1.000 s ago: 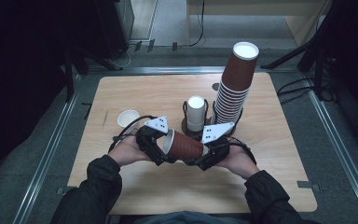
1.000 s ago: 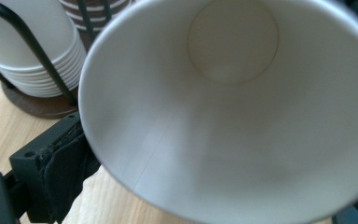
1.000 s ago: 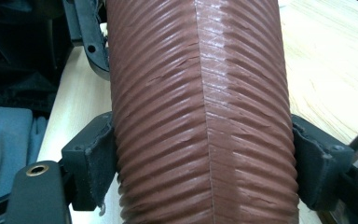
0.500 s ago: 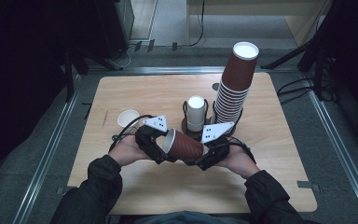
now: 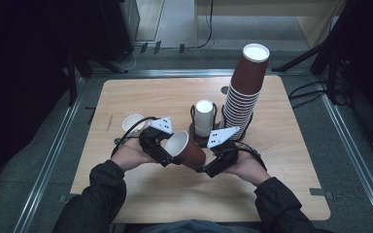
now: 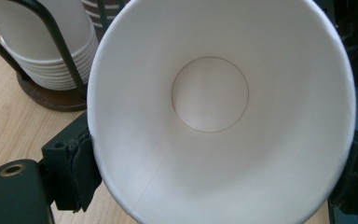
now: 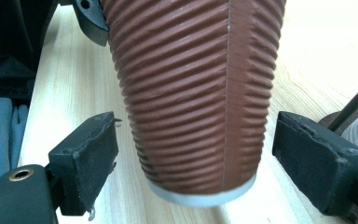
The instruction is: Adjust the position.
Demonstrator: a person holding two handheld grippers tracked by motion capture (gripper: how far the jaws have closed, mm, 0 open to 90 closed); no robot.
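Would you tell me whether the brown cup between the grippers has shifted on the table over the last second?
No. The brown cup lies in the same spot below the cup holder.

cup point(image 6: 223, 107) rim cut off below

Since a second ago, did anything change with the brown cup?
The left tool has just been closing its jaws on the mouth of the brown cup; its pad now presses the rim. The right tool has just opened wider, and its pads stand clear of the cup's base. Both hands, the tall cup stack and the white cups in the holder stayed put.
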